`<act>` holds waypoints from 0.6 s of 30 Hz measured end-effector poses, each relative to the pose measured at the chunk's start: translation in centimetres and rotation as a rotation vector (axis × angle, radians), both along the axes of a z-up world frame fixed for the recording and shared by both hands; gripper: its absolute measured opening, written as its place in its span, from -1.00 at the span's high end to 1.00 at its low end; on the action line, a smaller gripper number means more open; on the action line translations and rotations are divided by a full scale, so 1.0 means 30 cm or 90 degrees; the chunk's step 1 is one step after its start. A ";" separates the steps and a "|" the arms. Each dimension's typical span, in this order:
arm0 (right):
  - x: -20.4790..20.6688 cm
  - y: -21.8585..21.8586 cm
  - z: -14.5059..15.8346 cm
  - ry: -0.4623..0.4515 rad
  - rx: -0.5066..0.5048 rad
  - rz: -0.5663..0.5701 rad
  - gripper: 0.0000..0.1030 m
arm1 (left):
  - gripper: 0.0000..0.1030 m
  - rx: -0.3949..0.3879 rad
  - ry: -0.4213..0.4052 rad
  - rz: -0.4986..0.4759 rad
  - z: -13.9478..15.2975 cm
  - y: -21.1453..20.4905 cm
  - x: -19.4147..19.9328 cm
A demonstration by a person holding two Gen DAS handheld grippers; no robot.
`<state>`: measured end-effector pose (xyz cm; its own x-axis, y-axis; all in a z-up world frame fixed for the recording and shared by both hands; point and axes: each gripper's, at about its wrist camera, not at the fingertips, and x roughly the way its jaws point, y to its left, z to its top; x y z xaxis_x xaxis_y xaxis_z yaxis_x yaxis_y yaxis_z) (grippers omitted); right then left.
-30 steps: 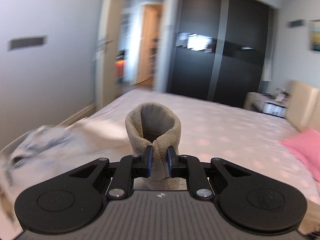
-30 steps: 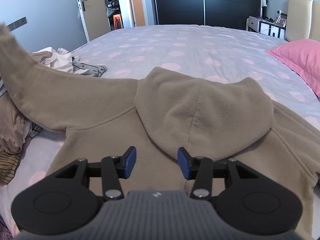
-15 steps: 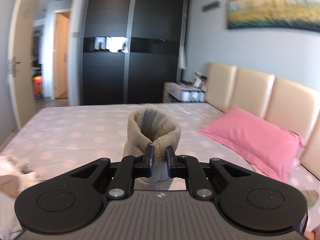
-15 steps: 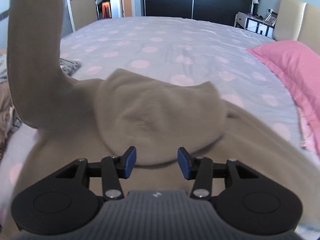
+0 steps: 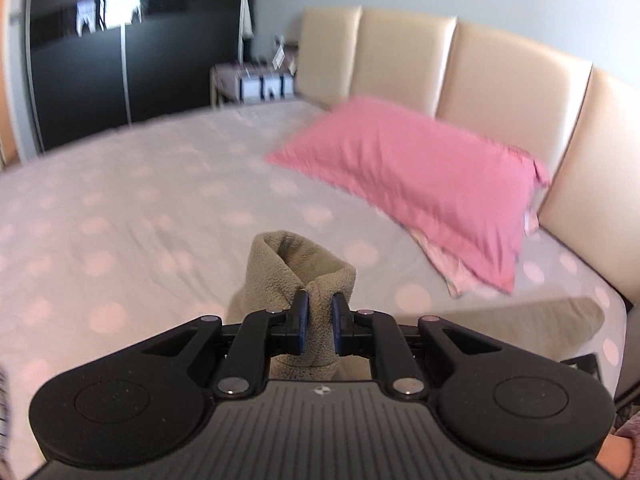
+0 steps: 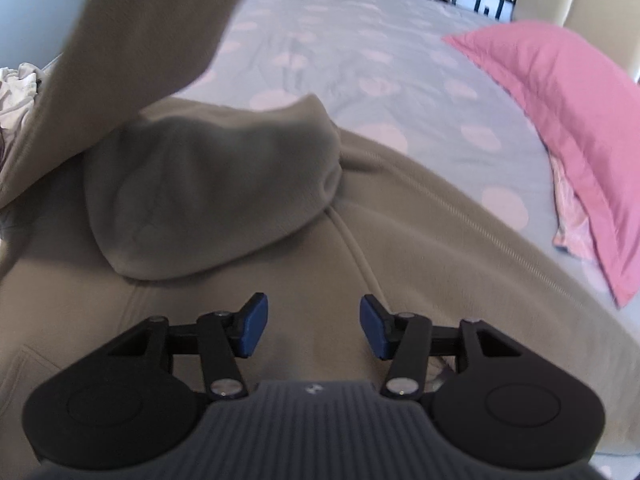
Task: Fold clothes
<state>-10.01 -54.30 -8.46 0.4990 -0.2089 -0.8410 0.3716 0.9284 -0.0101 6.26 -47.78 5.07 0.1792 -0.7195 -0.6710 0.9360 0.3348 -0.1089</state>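
The left gripper (image 5: 318, 322) is clamped on the cuff of the beige fleece hoodie's sleeve (image 5: 298, 276), which hides most of its blue pads. The hoodie (image 6: 400, 248) lies spread on the dotted bedsheet (image 6: 340, 44), hood (image 6: 212, 192) flat, its hem cut off below. The right gripper (image 6: 313, 330) hovers over it, jaws opening with nothing between them. The pink pillow (image 5: 420, 184) is motion-blurred.
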 end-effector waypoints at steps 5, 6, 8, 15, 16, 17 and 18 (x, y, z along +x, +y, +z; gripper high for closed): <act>-0.002 -0.077 -0.046 0.010 0.040 -0.033 -0.06 | 0.80 0.079 0.063 -0.027 -0.233 -0.096 -0.002; -0.003 -0.092 -0.052 0.012 0.044 -0.041 -0.06 | 0.79 0.091 0.071 -0.032 -0.265 -0.101 -0.005; -0.002 -0.113 -0.061 0.015 0.045 -0.053 -0.06 | 0.76 0.106 0.079 -0.043 -0.311 -0.106 -0.018; -0.003 -0.151 -0.035 -0.025 0.059 -0.069 -0.05 | 0.66 0.088 0.084 -0.083 -0.299 -0.067 -0.047; -0.007 -0.152 -0.022 -0.044 0.060 -0.073 -0.05 | 0.62 0.077 0.081 -0.076 -0.286 -0.047 -0.040; -0.018 -0.153 -0.011 -0.069 0.058 -0.082 -0.05 | 0.54 0.064 0.076 -0.066 -0.273 -0.024 -0.031; -0.028 -0.153 0.000 -0.093 0.053 -0.090 -0.06 | 0.47 0.052 0.071 -0.056 -0.260 -0.001 -0.022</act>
